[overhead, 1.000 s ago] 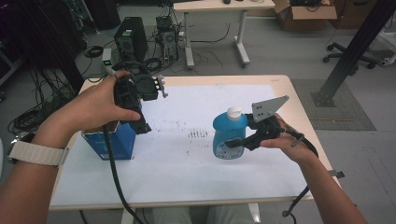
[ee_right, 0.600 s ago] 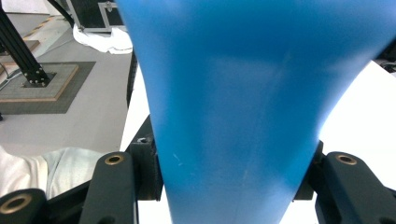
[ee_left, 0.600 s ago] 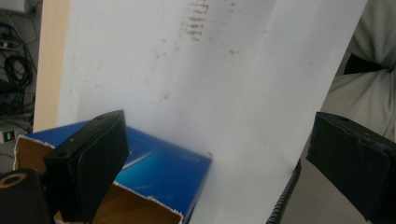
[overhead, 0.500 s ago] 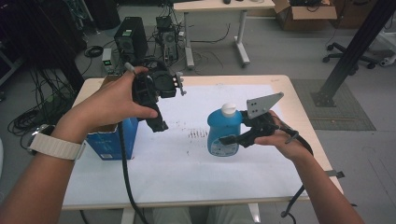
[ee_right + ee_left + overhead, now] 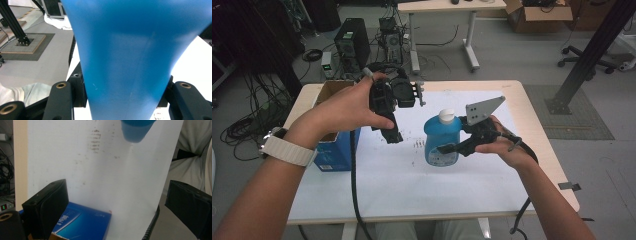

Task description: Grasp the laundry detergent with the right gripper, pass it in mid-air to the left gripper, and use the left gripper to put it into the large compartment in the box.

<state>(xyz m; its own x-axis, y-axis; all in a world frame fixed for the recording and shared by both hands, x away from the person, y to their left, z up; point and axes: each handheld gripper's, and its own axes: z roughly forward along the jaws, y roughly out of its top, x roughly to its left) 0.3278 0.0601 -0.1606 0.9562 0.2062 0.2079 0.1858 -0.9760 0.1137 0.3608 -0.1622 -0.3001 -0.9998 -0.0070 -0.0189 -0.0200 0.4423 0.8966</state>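
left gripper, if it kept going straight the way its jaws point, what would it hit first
Most likely the white table sheet: the left gripper, jaws open, looks down onto it, with the blue box near its left jaw and the blue bottle farther ahead. Depth is uncertain.

I judged the site to be a lab or technical workshop, not a home. From the high view I saw a bare grey floor with a desktop computer tower (image 5: 351, 44) standing directly on it, a second open electronics unit (image 5: 390, 33) beside it, and loose black cables (image 5: 249, 122) heaped at the left. A light wooden work table (image 5: 539, 137) carried a marked white sheet (image 5: 387, 190). Behind it stood another desk (image 5: 447, 6) on white legs, a cardboard box (image 5: 539, 9), the wheeled base of an office chair (image 5: 584, 52), and a black metal frame post (image 5: 592, 55) bolted to a floor plate.
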